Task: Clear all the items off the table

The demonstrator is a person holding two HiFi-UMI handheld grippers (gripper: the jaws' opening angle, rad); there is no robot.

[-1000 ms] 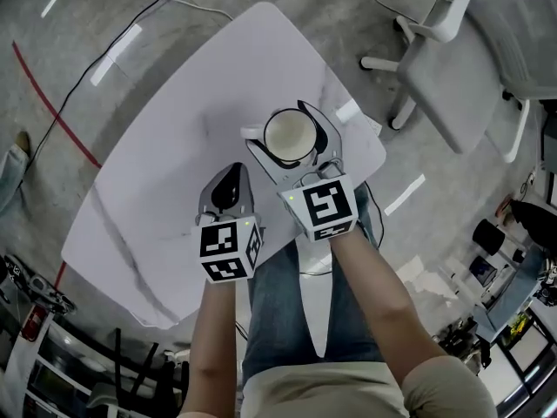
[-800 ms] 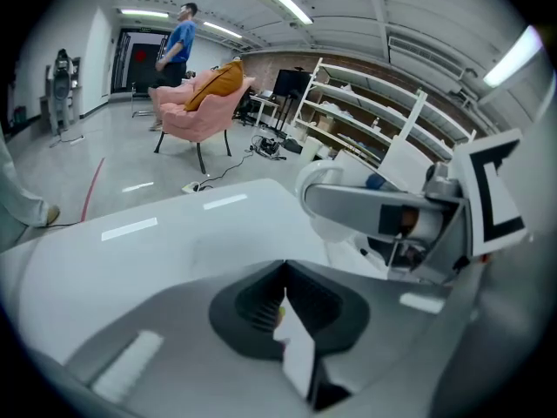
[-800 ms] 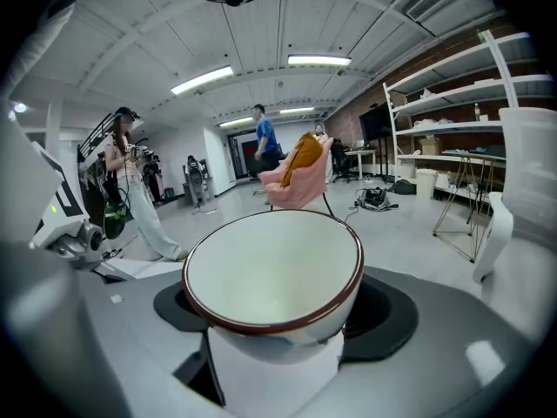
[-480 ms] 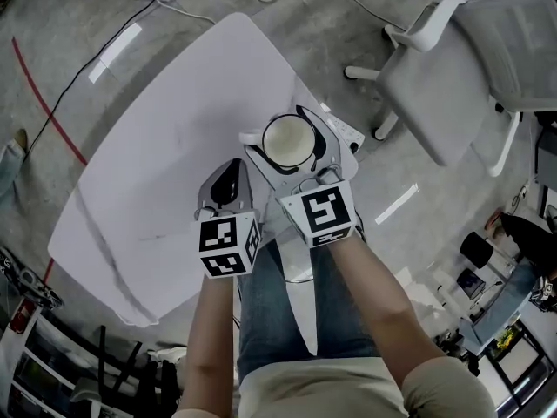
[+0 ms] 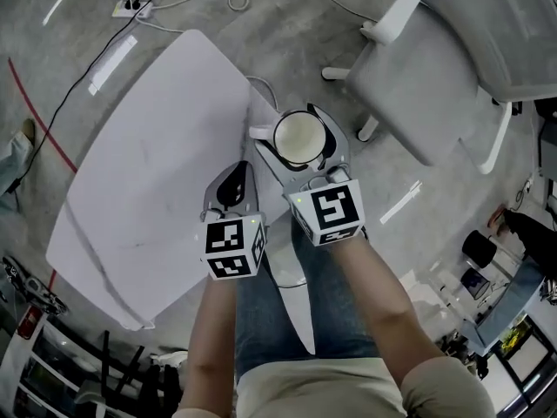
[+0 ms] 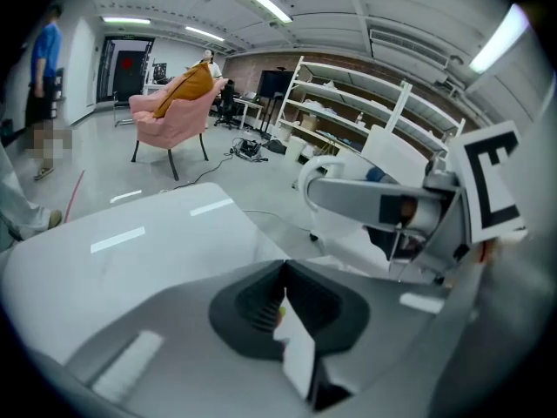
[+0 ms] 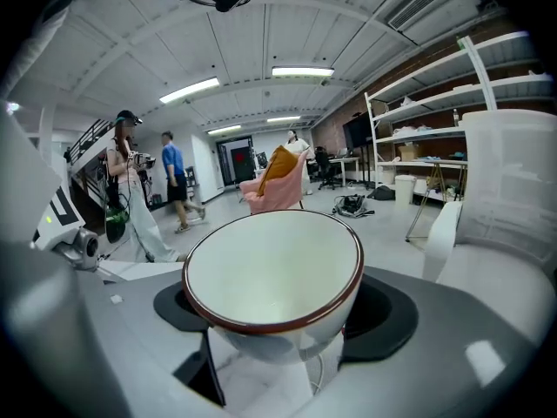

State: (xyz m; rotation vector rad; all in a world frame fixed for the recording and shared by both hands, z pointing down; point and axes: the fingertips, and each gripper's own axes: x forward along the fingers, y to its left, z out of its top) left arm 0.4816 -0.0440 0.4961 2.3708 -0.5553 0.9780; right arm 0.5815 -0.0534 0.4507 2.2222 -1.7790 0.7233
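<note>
Bowl [image 7: 271, 268] in right tongs [image 5: 300, 131], beyond table [image 5: 148, 164] edge

The bowl [image 5: 300, 142] in the right gripper [image 5: 294, 124] was above the desk [image 5: 148, 146] before. Now it has gone past the desk's right edge and hangs over the floor [image 5: 287, 24], nearer to the white chair [image 5: 461, 68].

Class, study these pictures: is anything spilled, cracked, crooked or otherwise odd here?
Nothing stands out. The white bowl, empty and whole, sits gripped in the right gripper; the left gripper is shut on nothing; no spill shows on the table.
</note>
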